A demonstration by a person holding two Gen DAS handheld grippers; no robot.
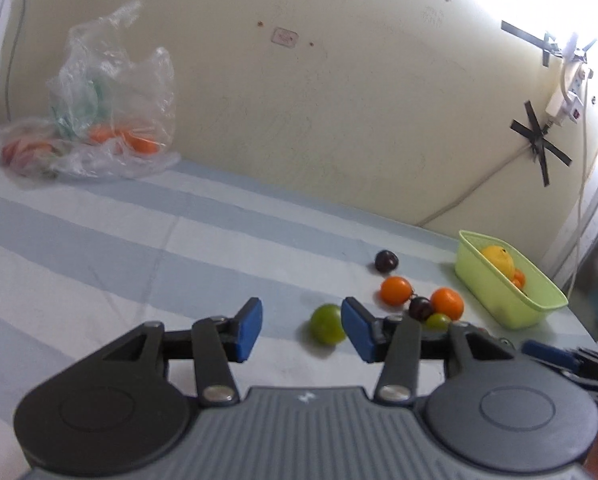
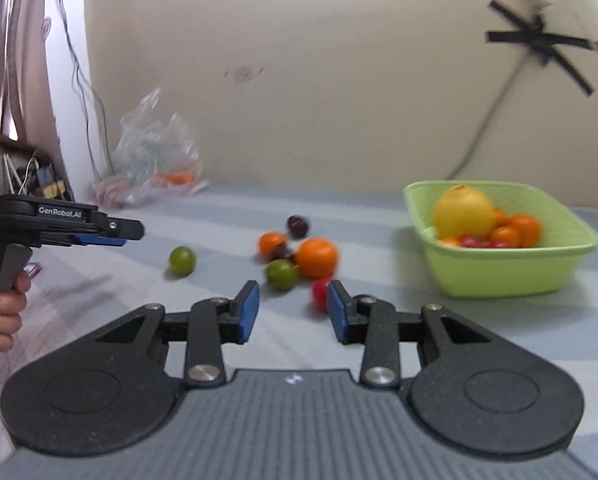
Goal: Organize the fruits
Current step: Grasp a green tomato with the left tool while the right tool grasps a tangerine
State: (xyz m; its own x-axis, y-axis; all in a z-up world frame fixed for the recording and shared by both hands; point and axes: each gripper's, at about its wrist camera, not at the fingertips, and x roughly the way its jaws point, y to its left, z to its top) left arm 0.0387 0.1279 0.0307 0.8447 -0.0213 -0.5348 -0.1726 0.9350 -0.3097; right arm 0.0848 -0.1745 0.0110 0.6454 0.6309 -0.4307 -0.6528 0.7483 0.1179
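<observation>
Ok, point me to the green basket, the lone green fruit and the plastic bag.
Green basket (image 2: pixel 495 276): right wrist view, front wall.
Lone green fruit (image 1: pixel 326 323): left wrist view, middle of its skin.
Plastic bag (image 1: pixel 111 92): left wrist view, crumpled upper part.

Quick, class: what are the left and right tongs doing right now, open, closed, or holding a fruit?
Left tongs: open, holding nothing.
Right tongs: open, holding nothing.

Striped bedsheet (image 1: pixel 139 248) — loose fruits (image 2: pixel 317 258), green basket (image 2: pixel 499 276), plastic bag (image 1: pixel 111 120).
</observation>
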